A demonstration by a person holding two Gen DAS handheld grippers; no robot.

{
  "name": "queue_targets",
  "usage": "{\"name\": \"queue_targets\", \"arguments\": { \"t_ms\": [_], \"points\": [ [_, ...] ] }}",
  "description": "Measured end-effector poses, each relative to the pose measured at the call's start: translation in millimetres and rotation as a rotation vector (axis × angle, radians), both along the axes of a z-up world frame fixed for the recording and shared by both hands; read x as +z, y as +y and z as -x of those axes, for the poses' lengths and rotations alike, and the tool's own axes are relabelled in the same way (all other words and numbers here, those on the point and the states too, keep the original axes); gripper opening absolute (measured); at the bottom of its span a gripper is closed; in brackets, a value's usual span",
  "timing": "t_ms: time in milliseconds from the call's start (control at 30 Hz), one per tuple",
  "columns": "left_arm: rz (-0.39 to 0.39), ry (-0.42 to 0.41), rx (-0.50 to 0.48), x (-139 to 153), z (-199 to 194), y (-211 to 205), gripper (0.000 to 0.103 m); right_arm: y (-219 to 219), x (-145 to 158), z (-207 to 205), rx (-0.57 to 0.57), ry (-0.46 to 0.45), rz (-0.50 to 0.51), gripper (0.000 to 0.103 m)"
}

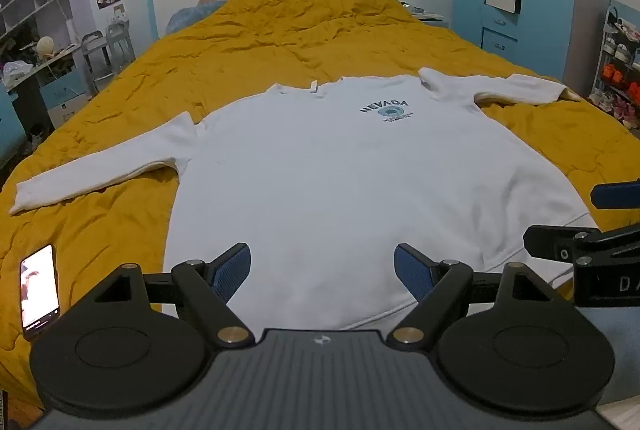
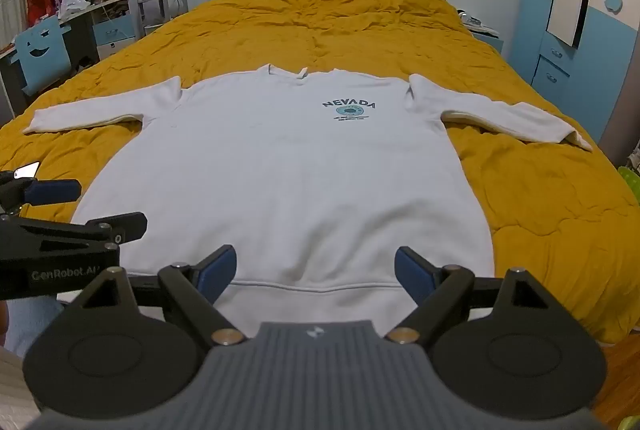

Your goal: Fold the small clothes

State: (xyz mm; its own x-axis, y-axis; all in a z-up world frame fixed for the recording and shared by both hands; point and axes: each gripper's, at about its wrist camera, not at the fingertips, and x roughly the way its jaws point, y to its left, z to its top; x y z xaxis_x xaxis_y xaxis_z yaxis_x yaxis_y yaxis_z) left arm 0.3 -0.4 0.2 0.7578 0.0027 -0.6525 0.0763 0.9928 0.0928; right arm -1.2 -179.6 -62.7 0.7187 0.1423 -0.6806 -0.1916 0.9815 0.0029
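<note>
The white sweatshirt (image 1: pixel 320 173) lies flat and face up on a mustard-yellow quilt (image 1: pixel 280 41), fully unfolded. The collar points toward the far end, and the ribbed hem lies at the near edge. Both long sleeves extend outward from the shoulders, one to each side, angled slightly toward the hem. Each sleeve rests directly on the quilt. A dark "NEVADA" print (image 1: pixel 385 107) with a teal round emblem below it sits on the chest, on the right side as viewed. A small white loop or tag shows at the neckline. The fabric is smooth, with only slight creases near the armpits.
</note>
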Motion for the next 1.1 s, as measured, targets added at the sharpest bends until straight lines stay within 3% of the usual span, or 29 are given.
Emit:
{"name": "queue_targets", "arguments": {
  "t_ms": [1100],
  "points": [
    [-0.005, -0.081, 0.032, 9.2, 6.2, 5.1, 0.092, -3.7, 2.2, 2.4, -0.005, -0.001, -0.003, 0.082]
  ]
}}
